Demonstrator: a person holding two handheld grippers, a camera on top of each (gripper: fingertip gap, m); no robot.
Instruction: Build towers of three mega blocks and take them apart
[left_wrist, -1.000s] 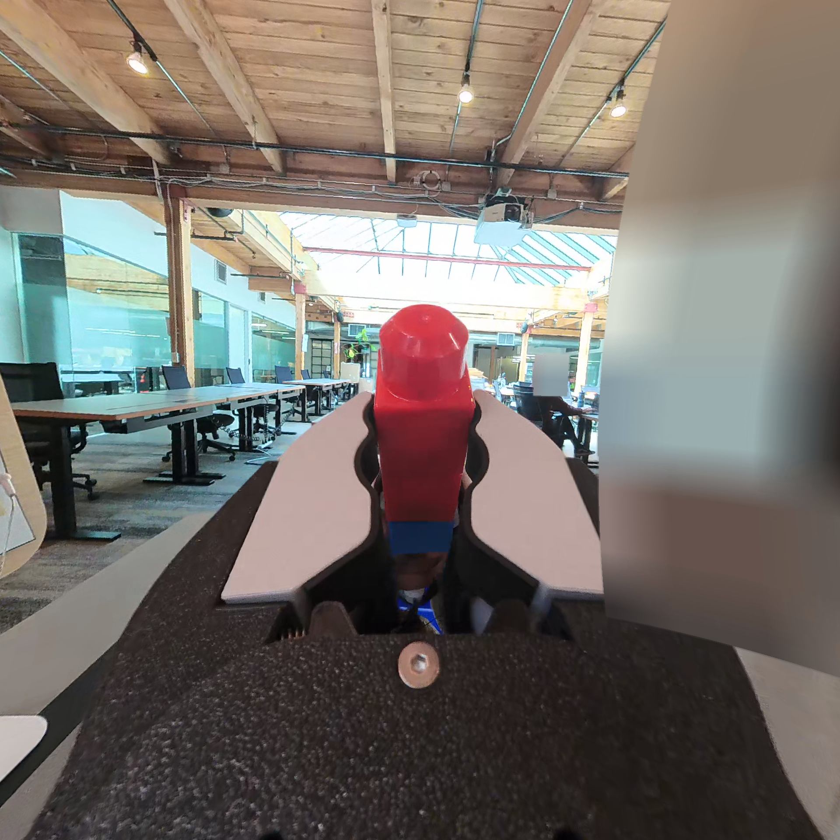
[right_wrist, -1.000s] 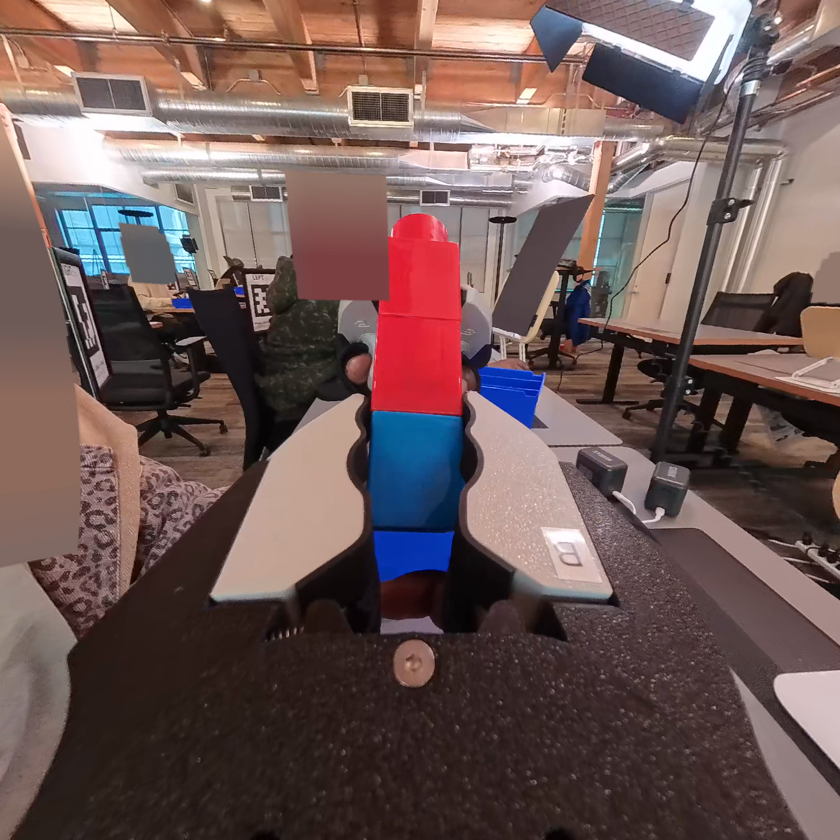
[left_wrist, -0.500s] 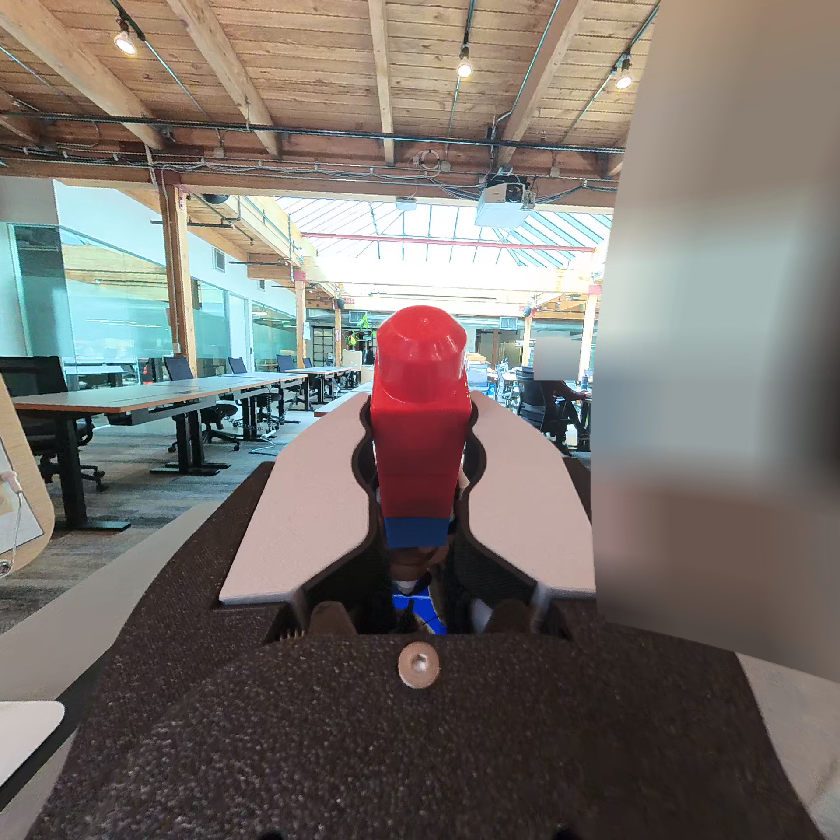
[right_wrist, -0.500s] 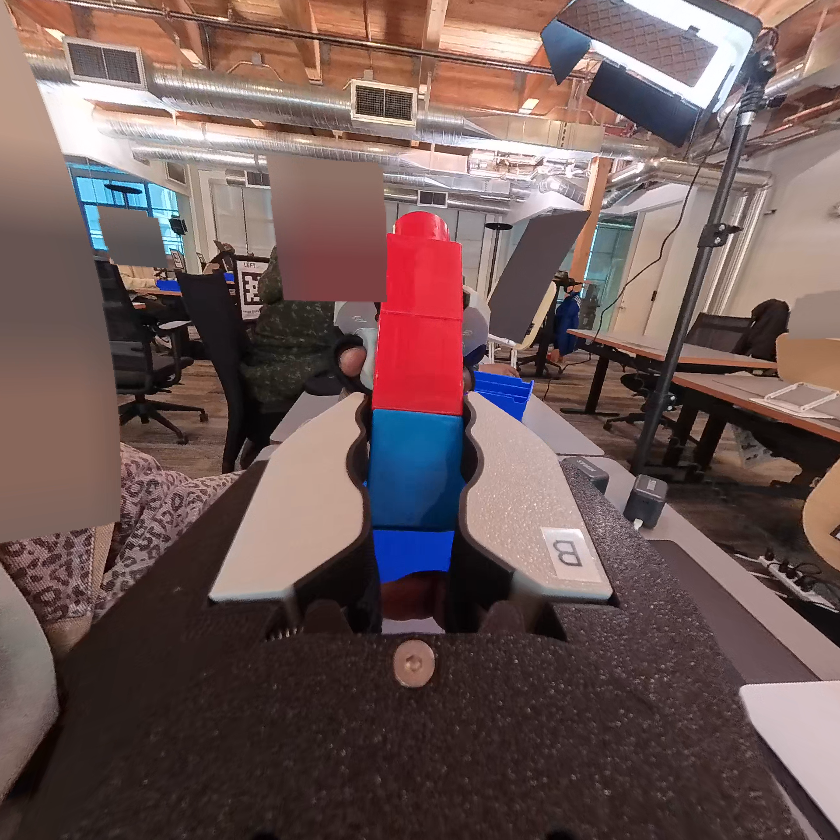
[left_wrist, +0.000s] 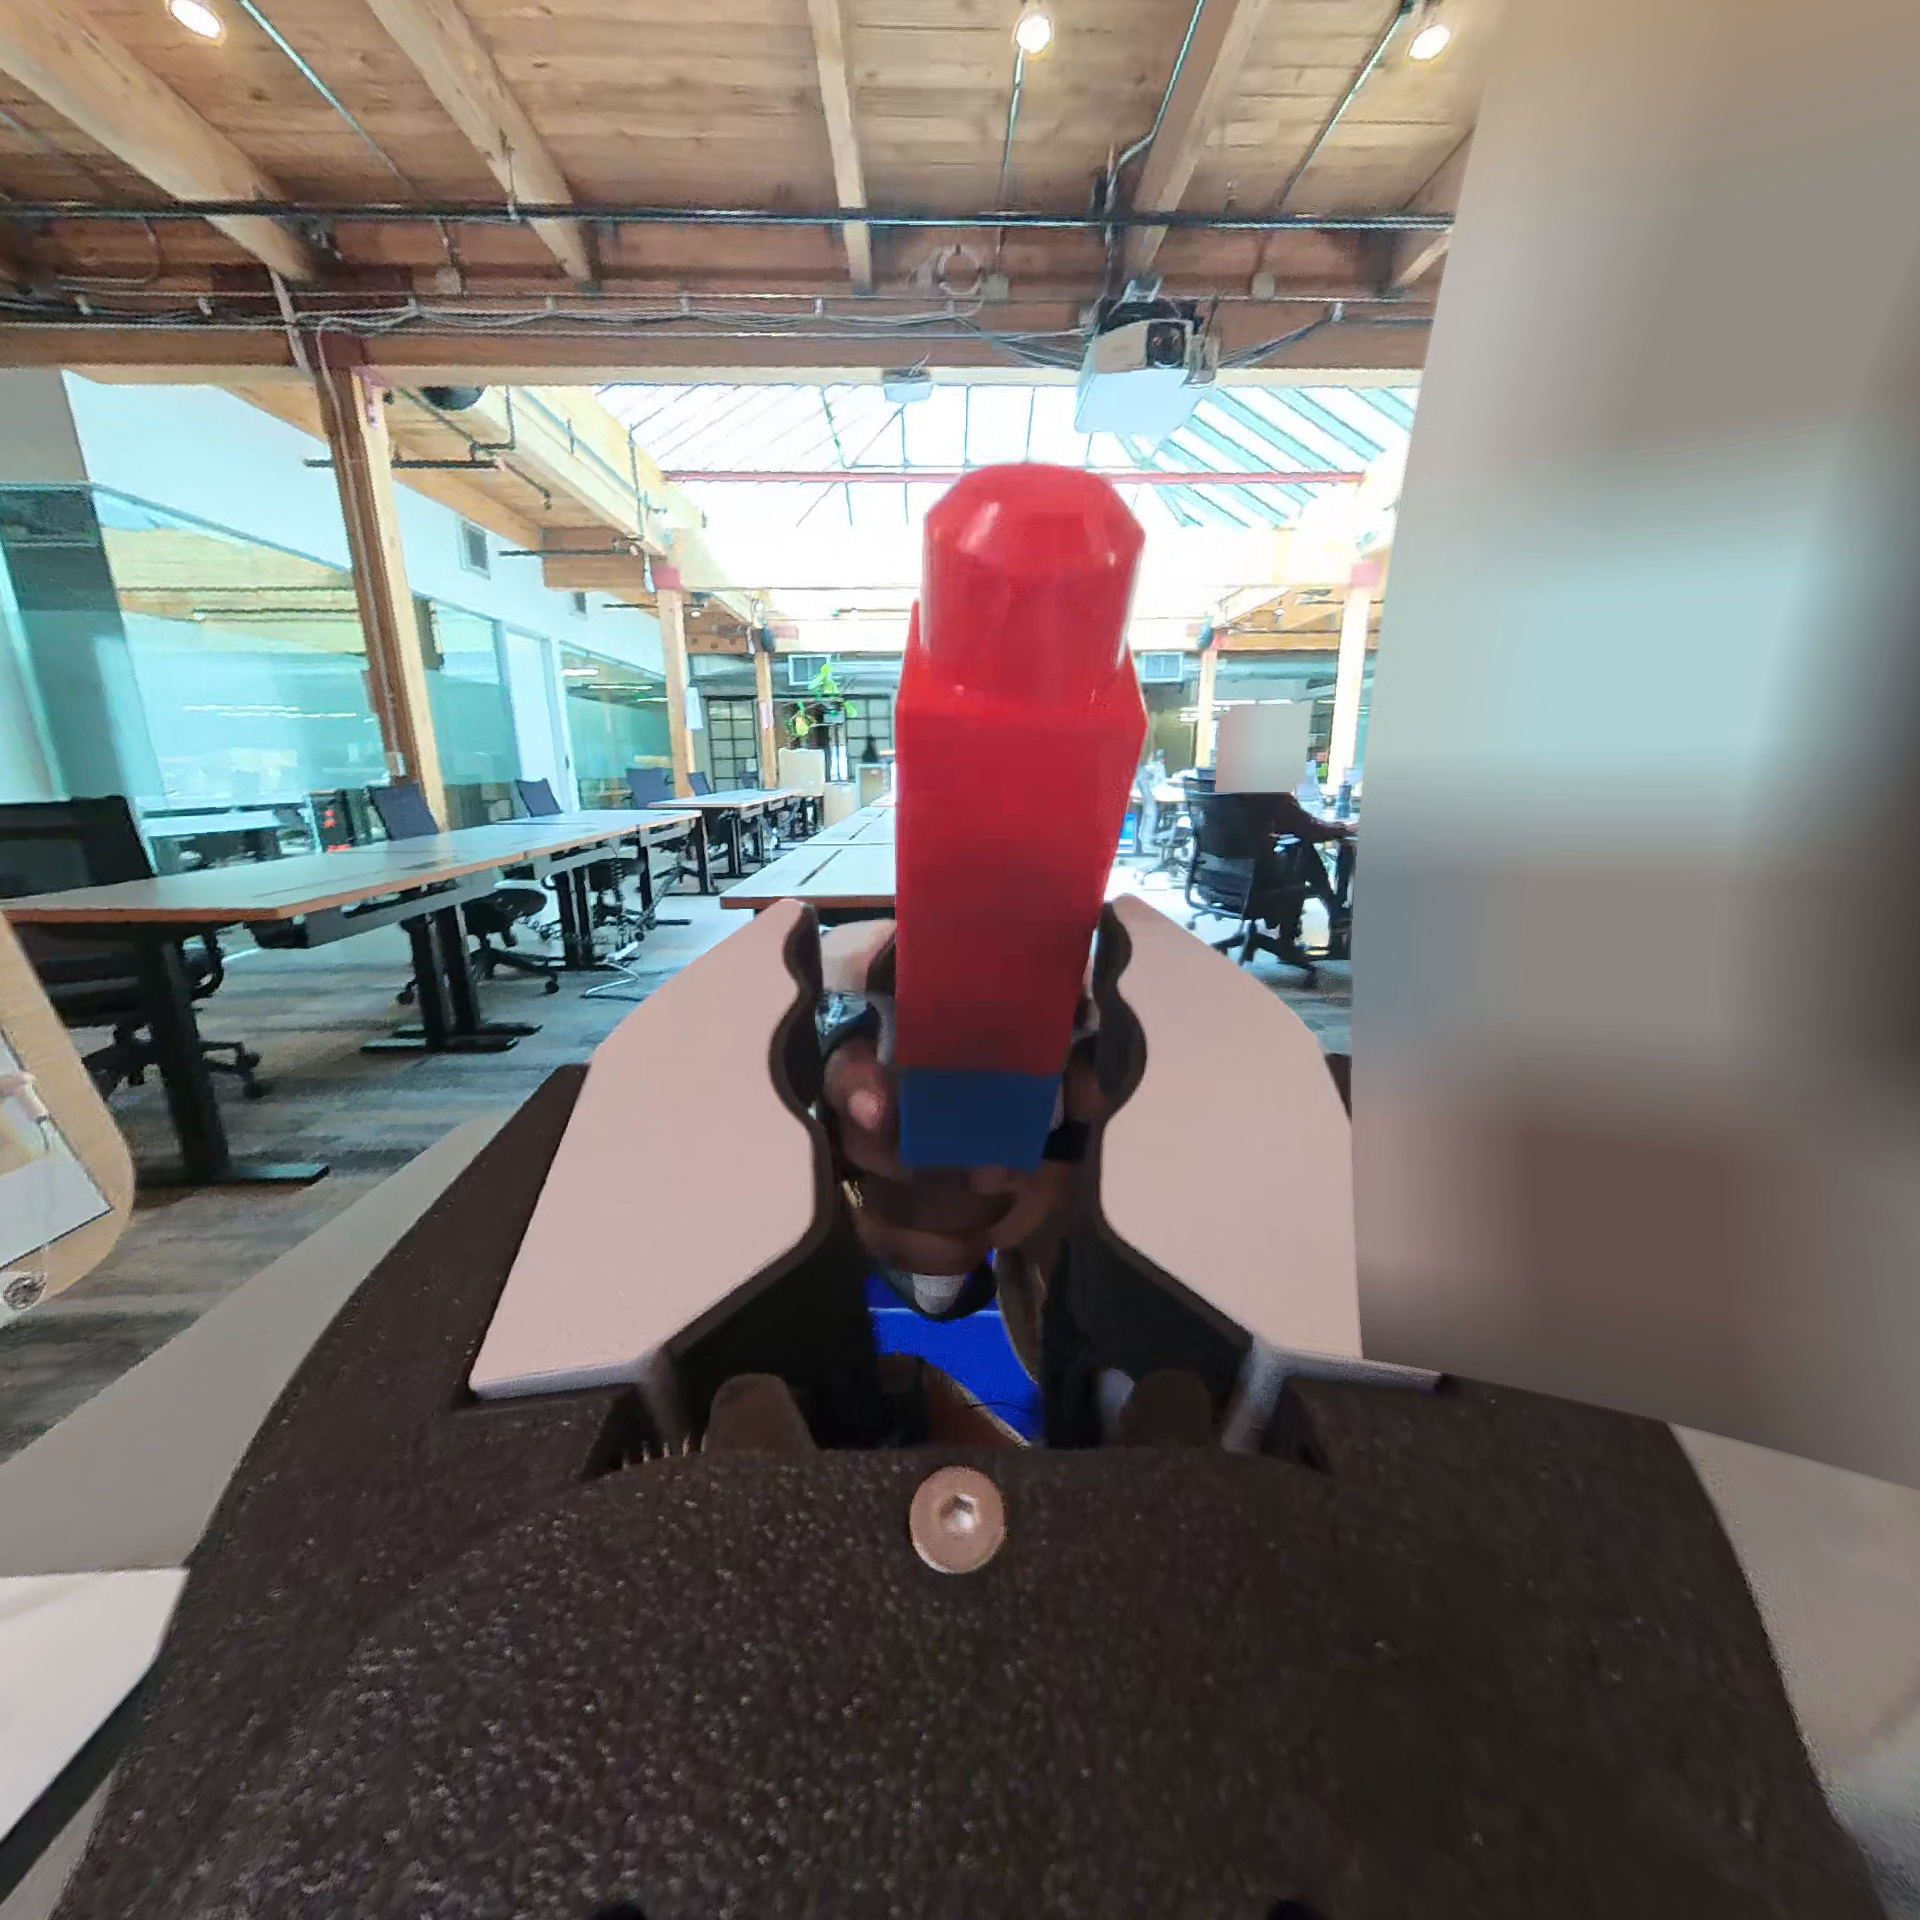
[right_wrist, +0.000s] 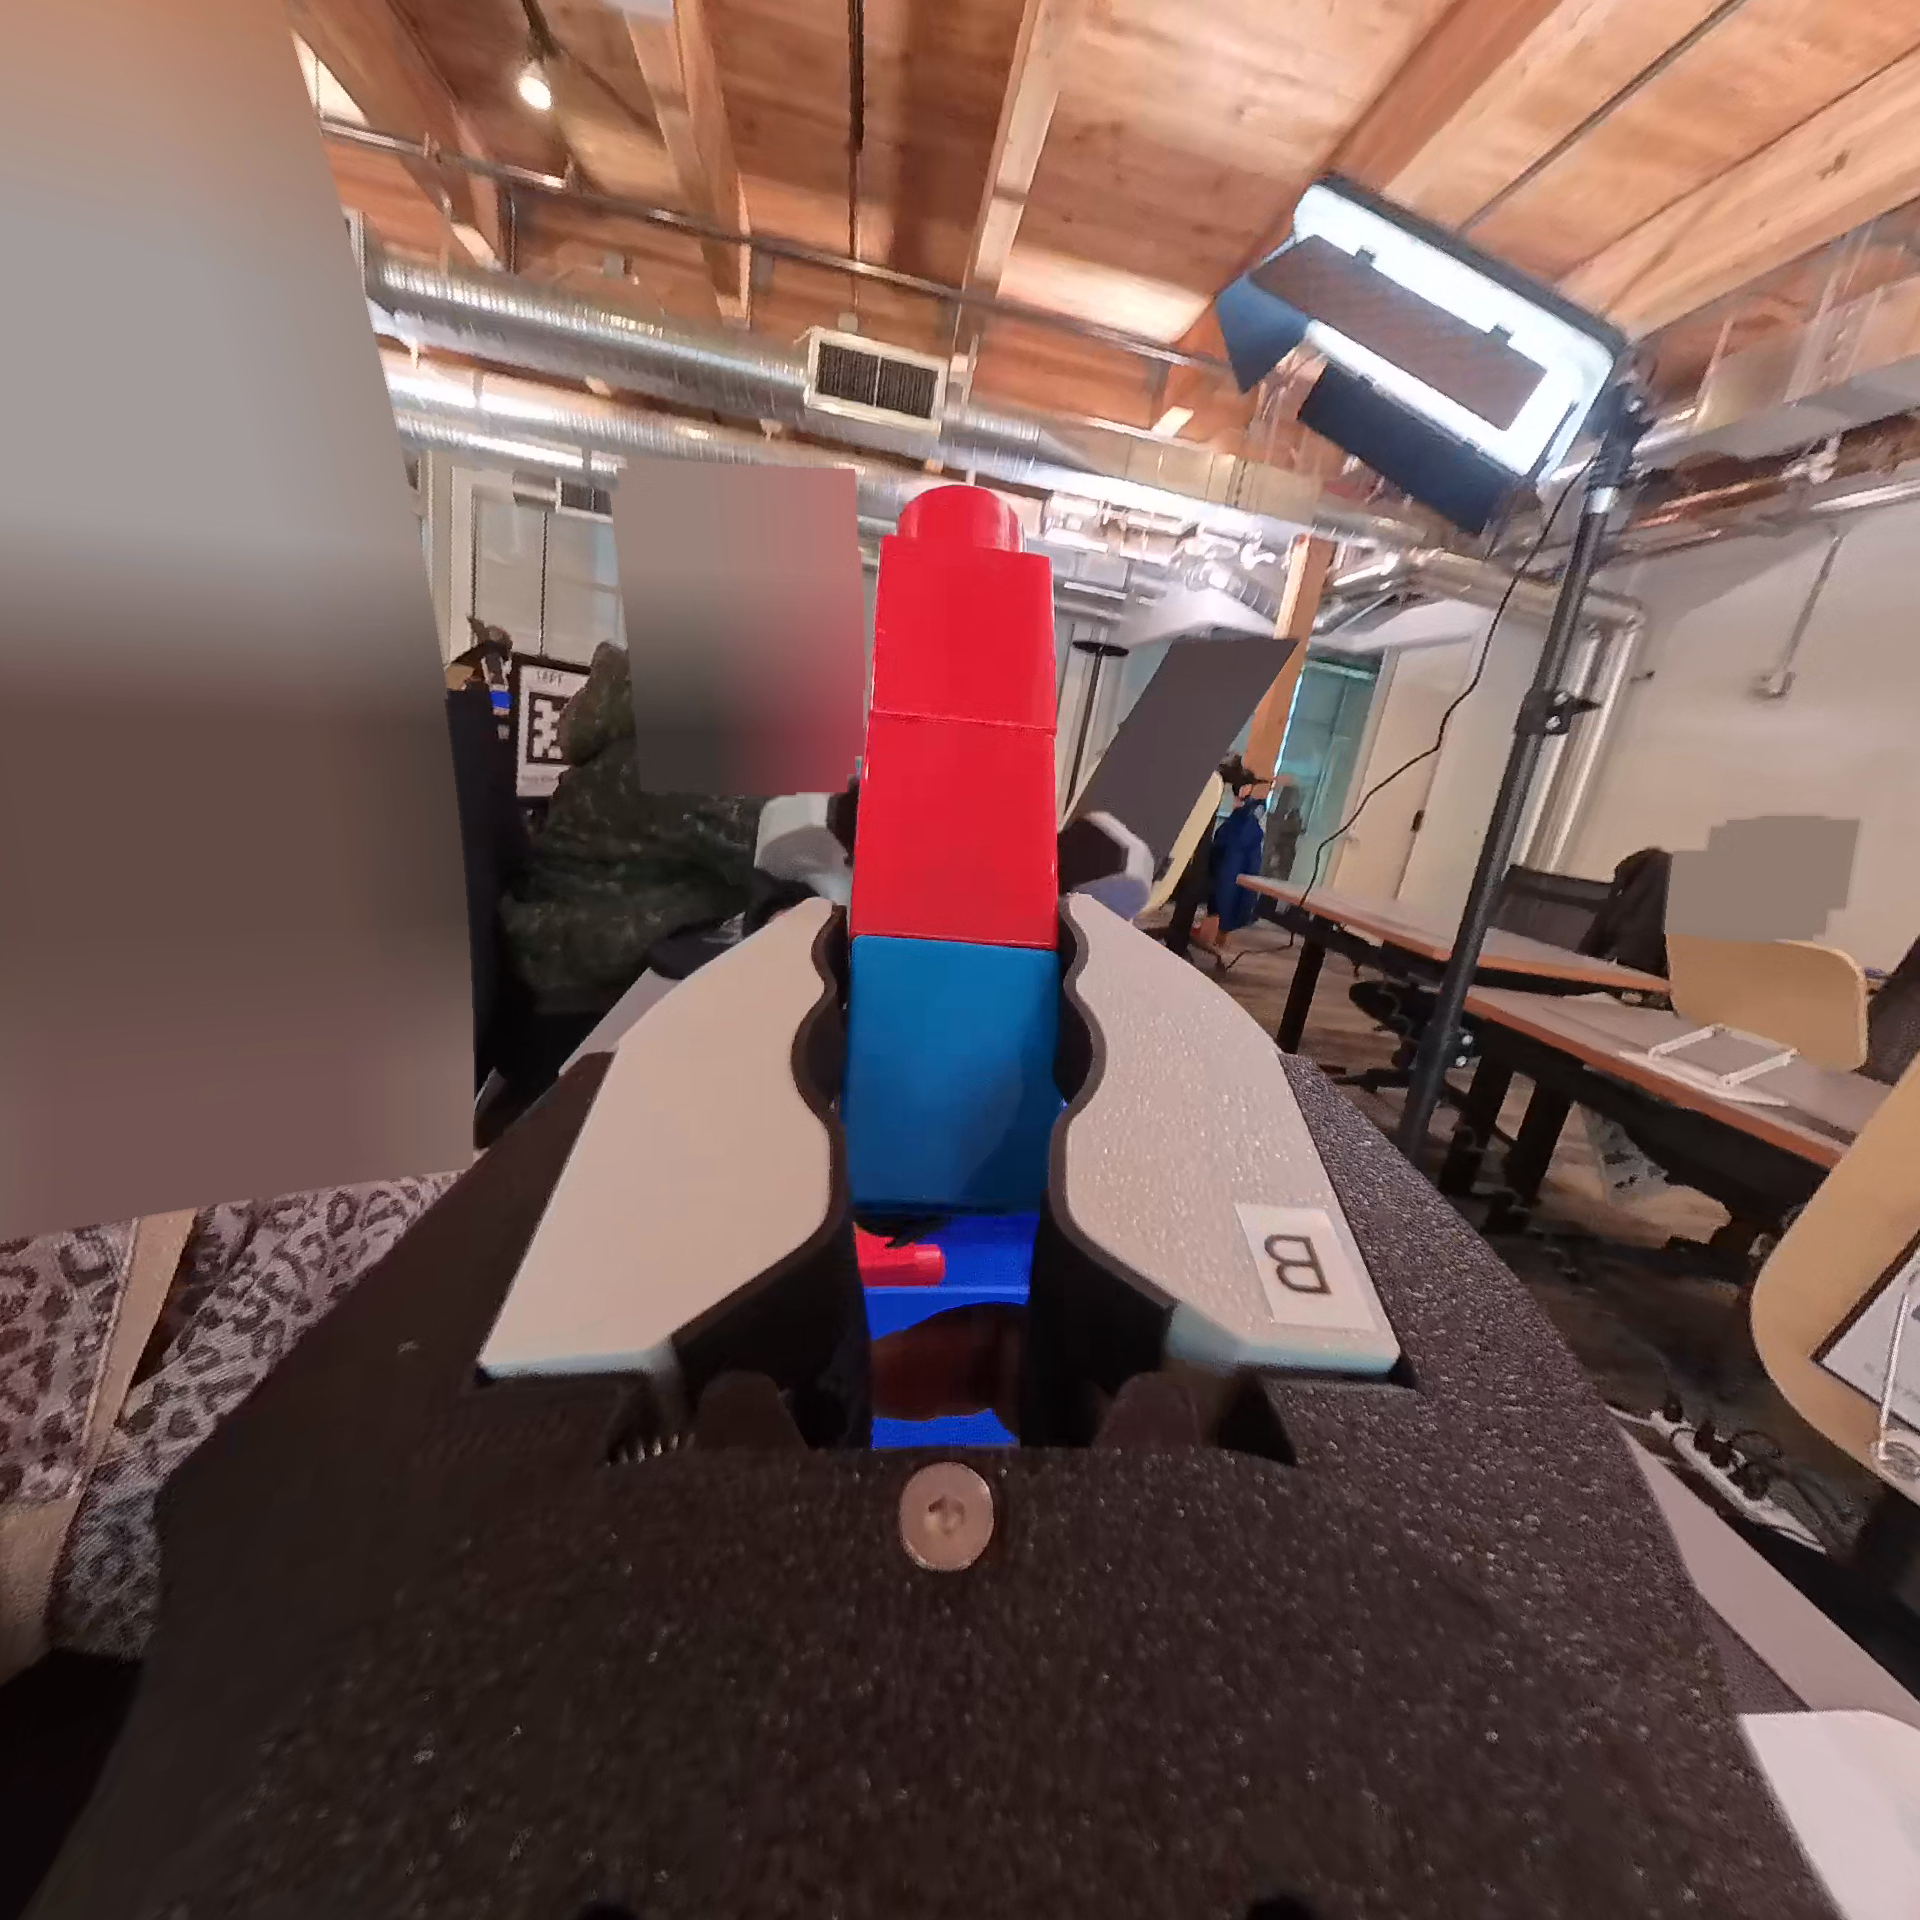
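Note:
A tower of three mega blocks is held in the air: two red blocks (right_wrist: 951, 831) on a blue block (right_wrist: 945, 1070). My right gripper (right_wrist: 951, 914) is shut on the blue block at the tower's base. In the left wrist view the tower's red part (left_wrist: 1008, 831) and blue base (left_wrist: 977, 1122) stand between the fingers of my left gripper (left_wrist: 956, 914). That gripper is open, with a gap beside the red blocks. Its fingertips (right_wrist: 800, 842) show on either side behind the tower in the right wrist view.
A blue bin (right_wrist: 987, 1268) with a red piece (right_wrist: 899, 1262) in it shows below the right gripper. A light panel on a stand (right_wrist: 1403, 353) is at the right, with desks (right_wrist: 1558, 987) beyond. A person in a patterned sleeve (right_wrist: 260, 1299) is close at the left. Office desks (left_wrist: 364, 883) fill the left view. The tips of both grippers are at nearly the same place.
My left gripper has opened and let go of the red blocks. The right gripper still holds the blue block and has tilted upward with the tower.

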